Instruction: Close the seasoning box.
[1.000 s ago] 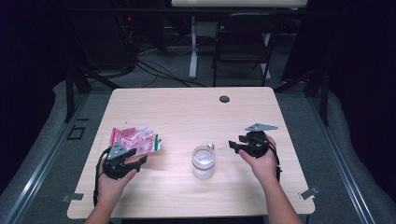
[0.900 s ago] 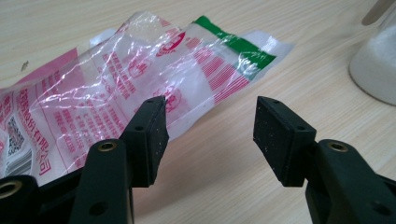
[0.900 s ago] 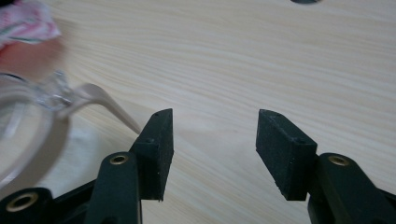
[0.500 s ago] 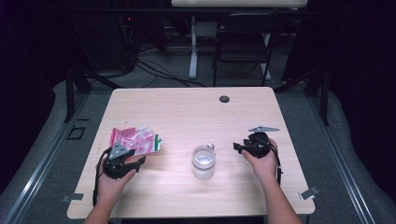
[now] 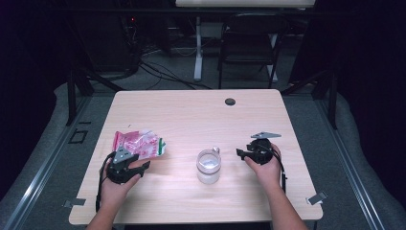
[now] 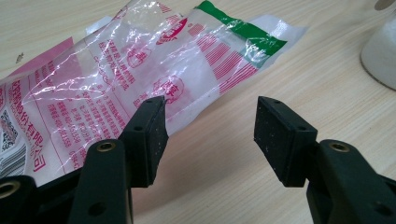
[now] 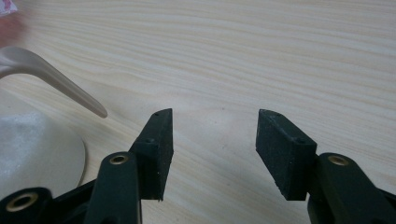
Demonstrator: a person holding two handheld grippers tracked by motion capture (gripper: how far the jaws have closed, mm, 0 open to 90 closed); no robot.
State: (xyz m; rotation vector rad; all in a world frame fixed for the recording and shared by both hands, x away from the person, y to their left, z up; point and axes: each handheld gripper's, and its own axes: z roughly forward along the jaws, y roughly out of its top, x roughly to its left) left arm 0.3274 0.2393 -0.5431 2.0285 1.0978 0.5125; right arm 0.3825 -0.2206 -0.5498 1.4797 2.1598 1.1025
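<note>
A crinkled clear plastic packet (image 5: 138, 144) with pink print and a green stripe lies on the left of the wooden table (image 5: 191, 115); it is also in the left gripper view (image 6: 140, 70). My left gripper (image 5: 143, 165) (image 6: 210, 133) rests low just in front of the packet, open, with bare table between its jaws and the packet's edge behind the left jaw. A white lidded cup (image 5: 209, 166) with a small handle stands at the table's middle front. Just right of that cup sits my right gripper (image 5: 239, 152) (image 7: 212, 144), open over bare wood, with the cup's lid (image 7: 32, 144) and handle (image 7: 51, 77) at its left.
A small dark round disc (image 5: 230, 101) lies near the table's far edge. A dark chair (image 5: 249, 43) and a white stand (image 5: 197, 48) are beyond the table, with cables on the floor. The cup's side (image 6: 380, 51) shows at the right edge of the left gripper view.
My right gripper has sunk a little toward the table beside the cup. The left gripper and the packet have not moved.
</note>
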